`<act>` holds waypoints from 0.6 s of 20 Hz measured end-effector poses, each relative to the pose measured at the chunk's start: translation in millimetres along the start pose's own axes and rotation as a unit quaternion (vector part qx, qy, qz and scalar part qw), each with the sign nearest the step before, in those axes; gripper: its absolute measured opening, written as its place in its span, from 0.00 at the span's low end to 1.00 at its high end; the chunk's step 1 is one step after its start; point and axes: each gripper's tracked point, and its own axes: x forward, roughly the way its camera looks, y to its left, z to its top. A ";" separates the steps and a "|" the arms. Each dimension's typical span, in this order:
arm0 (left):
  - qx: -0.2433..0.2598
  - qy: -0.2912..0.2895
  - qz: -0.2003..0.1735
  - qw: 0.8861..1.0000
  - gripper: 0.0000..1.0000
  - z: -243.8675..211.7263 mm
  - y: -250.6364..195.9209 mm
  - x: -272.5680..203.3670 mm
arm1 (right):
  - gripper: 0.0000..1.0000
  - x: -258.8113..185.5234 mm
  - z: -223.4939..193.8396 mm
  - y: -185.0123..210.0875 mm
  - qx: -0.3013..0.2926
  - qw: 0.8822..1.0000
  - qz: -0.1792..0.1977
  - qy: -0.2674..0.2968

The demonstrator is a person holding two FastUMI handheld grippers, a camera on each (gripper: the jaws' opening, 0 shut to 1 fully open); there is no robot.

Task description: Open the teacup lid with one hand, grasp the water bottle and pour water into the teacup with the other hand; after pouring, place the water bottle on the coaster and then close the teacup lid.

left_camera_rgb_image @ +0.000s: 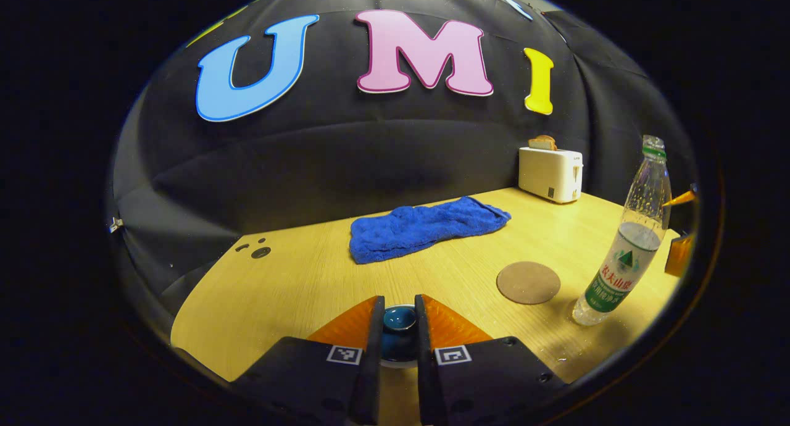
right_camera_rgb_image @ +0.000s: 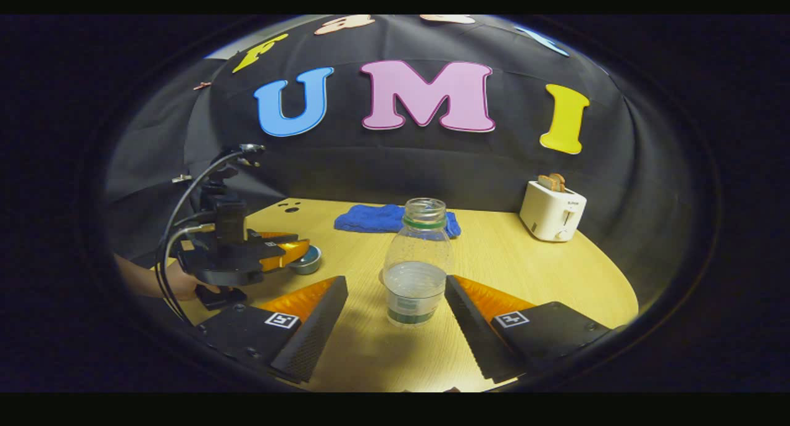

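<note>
In the left gripper view my left gripper [left_camera_rgb_image: 399, 301] stands narrow, both fingers pressed on the dark blue knob of the teacup lid [left_camera_rgb_image: 399, 322]. The right gripper view shows that gripper [right_camera_rgb_image: 287, 251] over the small blue teacup [right_camera_rgb_image: 307, 260]; whether the lid is raised I cannot tell. The uncapped water bottle [right_camera_rgb_image: 415, 271], roughly half full, stands upright on the table between the wide-apart fingers of my right gripper [right_camera_rgb_image: 395, 284], which do not touch it. It stands at the right [left_camera_rgb_image: 623, 247] in the left gripper view, just beyond the round brown coaster [left_camera_rgb_image: 528, 282].
A crumpled blue towel [left_camera_rgb_image: 426, 228] lies at the back of the wooden table [left_camera_rgb_image: 296, 290]. A white toaster [left_camera_rgb_image: 549, 173] holding toast stands in the far right corner. A hand [right_camera_rgb_image: 166, 284] holds the left gripper, with cables looping above it.
</note>
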 end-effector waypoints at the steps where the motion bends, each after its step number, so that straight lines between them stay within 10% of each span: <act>1: 0.001 -0.005 0.000 1.000 0.25 5.7 0.0 -2.4 | 0.98 2.1 0.5 -0.5 0.001 1.000 -0.001 -0.002; 12: -0.002 -0.005 0.004 1.000 0.29 15.2 0.6 -36.8 | 1.00 32.3 -10.1 -9.5 0.029 0.999 -0.025 -0.010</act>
